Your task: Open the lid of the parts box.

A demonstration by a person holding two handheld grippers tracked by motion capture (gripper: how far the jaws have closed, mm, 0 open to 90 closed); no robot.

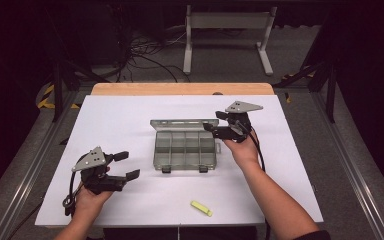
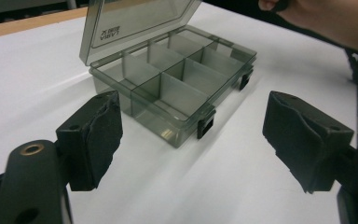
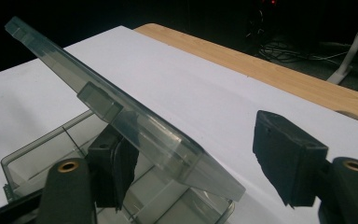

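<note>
Now: smoky clear plastic compartment box [image 1: 185, 149] mid white tabletop [image 1: 120, 125], long axis crosswise. Right hand-held gripper [image 1: 219, 125] at raised lid's [image 3: 121, 116] edge, jaws apart straddling it (no pinch). Left hand-held gripper [image 1: 127, 165] farther, open, empty.

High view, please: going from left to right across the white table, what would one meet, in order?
Left hand-held gripper, black with a grey three-cornered plate → smoky clear plastic compartment box with its lid open → right hand-held gripper, beside the box's right rim. The small yellow-green piece lies nearer, below the box's right end, so it has no clear place.
</note>
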